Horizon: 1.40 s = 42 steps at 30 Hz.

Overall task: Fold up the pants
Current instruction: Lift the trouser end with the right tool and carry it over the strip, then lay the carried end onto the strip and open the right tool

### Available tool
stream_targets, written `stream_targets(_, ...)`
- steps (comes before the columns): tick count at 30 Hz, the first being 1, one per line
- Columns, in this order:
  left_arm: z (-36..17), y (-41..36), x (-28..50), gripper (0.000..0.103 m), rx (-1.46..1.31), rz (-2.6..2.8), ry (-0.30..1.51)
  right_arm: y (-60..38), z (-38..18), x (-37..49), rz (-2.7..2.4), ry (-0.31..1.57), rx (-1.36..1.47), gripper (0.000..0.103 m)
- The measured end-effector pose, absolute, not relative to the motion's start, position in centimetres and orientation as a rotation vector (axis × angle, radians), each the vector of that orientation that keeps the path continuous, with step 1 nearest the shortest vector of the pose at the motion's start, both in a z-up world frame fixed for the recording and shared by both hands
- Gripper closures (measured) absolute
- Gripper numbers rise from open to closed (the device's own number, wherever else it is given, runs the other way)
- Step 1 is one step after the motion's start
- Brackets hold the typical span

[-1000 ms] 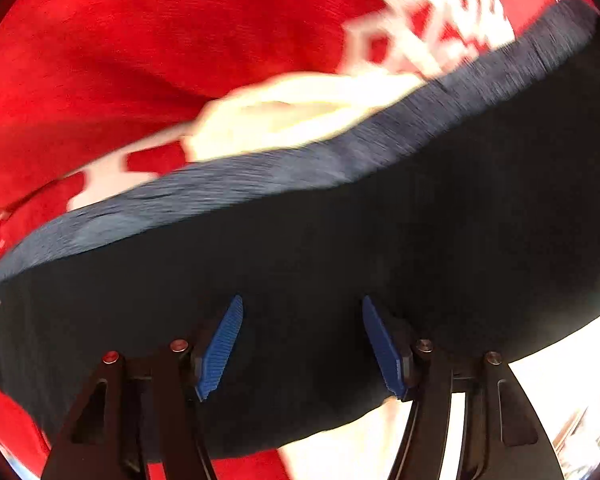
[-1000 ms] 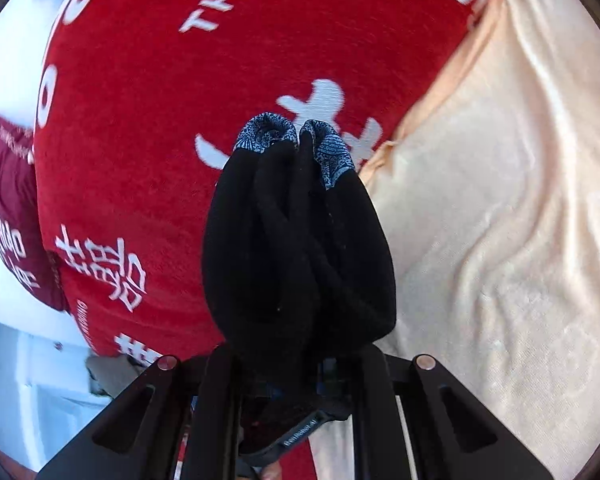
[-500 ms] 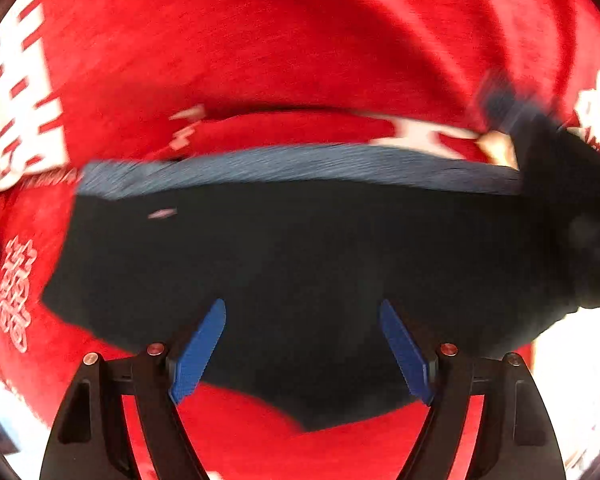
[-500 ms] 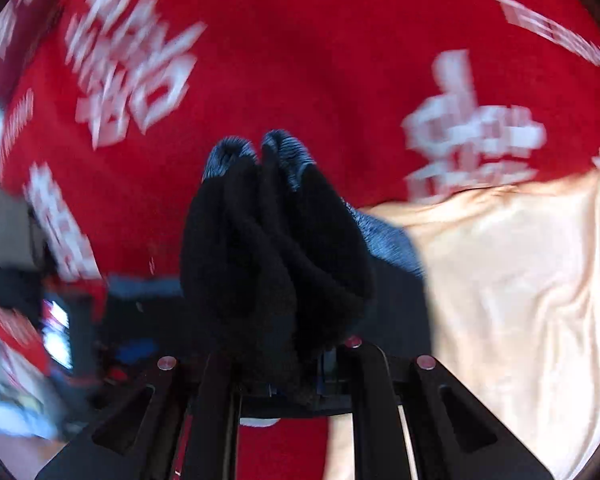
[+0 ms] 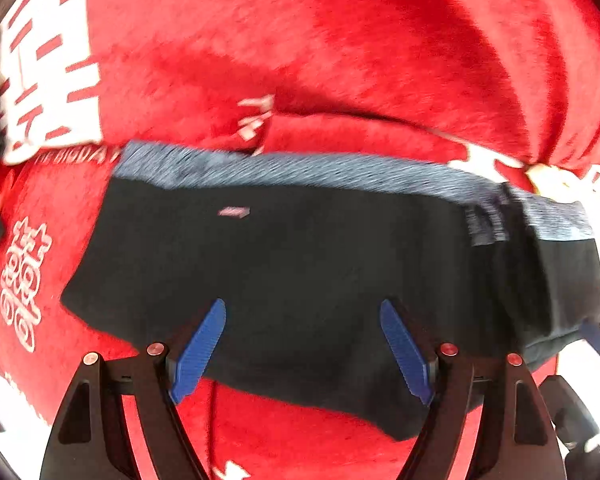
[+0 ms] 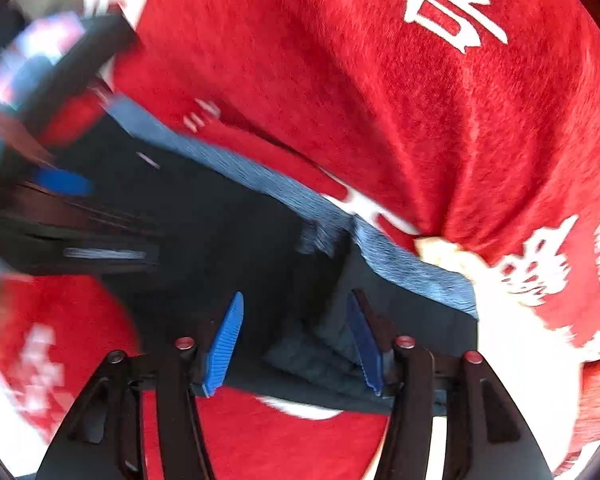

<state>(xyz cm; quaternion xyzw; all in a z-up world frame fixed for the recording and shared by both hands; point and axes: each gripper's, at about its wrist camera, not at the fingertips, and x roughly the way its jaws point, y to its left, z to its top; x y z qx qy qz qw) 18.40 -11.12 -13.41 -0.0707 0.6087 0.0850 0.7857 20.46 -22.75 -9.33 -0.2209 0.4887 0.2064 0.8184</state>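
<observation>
left wrist view: red blanket (image 5: 340, 60) with white lettering under everything. black pants (image 5: 300, 260) flat on it, long axis left to right, grey-blue waistband (image 5: 300, 170) along the far edge. left hand-held gripper (image 5: 302, 344) pointing steeply down, jaws spread, nothing clamped. right wrist view: right hand-held gripper (image 6: 296, 340) tilted down over a bunched fold, jaws just opened, released.

My left gripper (image 5: 302, 346) points steeply downward, jaws spread wide, nothing clamped. My right gripper (image 6: 296, 340) likewise points downward; its jaws have just been opening, blue pads (image 6: 224, 344) gripping nothing.
</observation>
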Motion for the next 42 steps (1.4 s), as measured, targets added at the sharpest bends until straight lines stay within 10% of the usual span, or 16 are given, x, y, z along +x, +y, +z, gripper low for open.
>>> stream_targets(7,-18.4,-16.0,20.3,0.022,-0.085,0.056,1.407,-37.3,-14.5,25.4,0.4,1.386,0.665,0.043)
stream_targets(9,-19.4,-16.2,20.0,0.008,-0.08,0.079,1.405,-40.2,-16.4,25.1,0.358,1.373,0.865,0.043)
stream_targets(17,-19.5,-15.9,20.4,0.005,-0.073,0.065,1.406,-42.8,-18.8,24.2,0.272,1.32,1.092,0.044)
stream_targets(19,-19.3,-15.6,20.5,0.006,-0.092,0.072,1.425,-43.2,-19.9,24.7,0.259,1.332,1.144,0.07)
stream_targets(20,-19.1,-15.4,20.6,0.006,-0.101,0.078,1.43,-43.3,-20.4,24.9,0.248,1.35,1.163,0.099)
stream_targets(32,-16.0,-14.8,19.4,0.006,-0.057,0.122,1.396,-41.8,-20.7,23.3,0.25,1.452,0.948,0.098)
stream_targets(37,-13.0,-15.6,19.7,0.006,-0.073,0.129,1.354,-41.5,-17.1,24.3,0.447,1.513,0.79,0.069)
stream_targets(42,-10.4,-19.7,22.1,0.006,-0.1,0.069,1.313,-48.1,-11.6,28.3,0.471,1.338,0.651,0.064)
